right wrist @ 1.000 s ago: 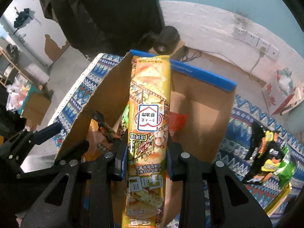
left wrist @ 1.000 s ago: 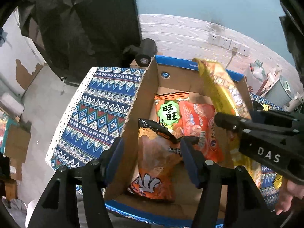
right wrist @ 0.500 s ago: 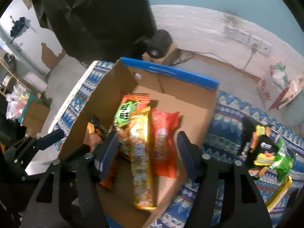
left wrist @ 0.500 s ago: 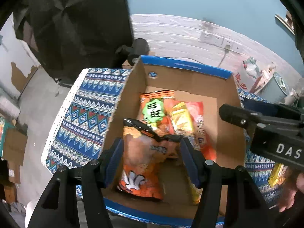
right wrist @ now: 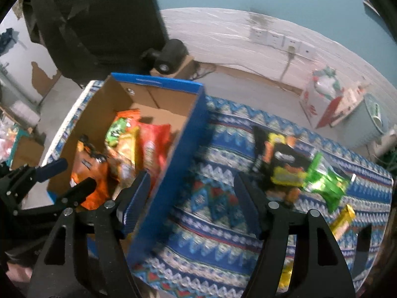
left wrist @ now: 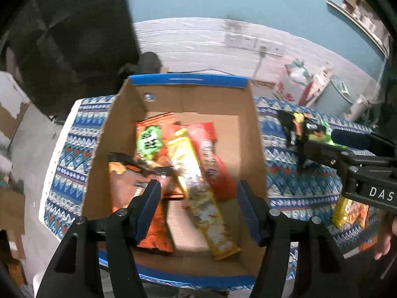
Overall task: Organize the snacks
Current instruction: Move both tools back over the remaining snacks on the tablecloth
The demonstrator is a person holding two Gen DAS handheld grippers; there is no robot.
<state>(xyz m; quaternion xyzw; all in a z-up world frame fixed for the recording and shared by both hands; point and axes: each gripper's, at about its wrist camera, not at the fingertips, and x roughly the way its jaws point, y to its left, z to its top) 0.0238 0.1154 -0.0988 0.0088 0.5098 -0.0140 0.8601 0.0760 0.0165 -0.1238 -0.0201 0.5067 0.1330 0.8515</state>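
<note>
An open cardboard box with a blue rim (left wrist: 188, 80) (right wrist: 158, 82) stands on a patterned cloth. In it lie an orange bag (left wrist: 124, 186) (right wrist: 86, 173), a long yellow pack (left wrist: 196, 181), a red pack (left wrist: 213, 164) and an orange pack with a green label (left wrist: 148, 141). My left gripper (left wrist: 198, 191) hovers over the box, its jaws opening; the orange bag lies under the left finger, not gripped. My right gripper (right wrist: 192, 181) is open and empty over the cloth, just right of the box wall. Black-and-yellow (right wrist: 280, 164) and green (right wrist: 325, 183) packs lie ahead of it.
The patterned tablecloth (right wrist: 223, 236) runs to the right, with a small yellow pack (right wrist: 345, 218) near its front edge. A black round device (right wrist: 171, 52) sits behind the box. A red-and-white carton (right wrist: 322, 99) stands on the floor. A hand (left wrist: 384, 238) shows at the right.
The right gripper let go of the long yellow pack, which now lies in the box, and swung right over the cloth. The left gripper shifted right; the orange bag dropped from between its fingers.
</note>
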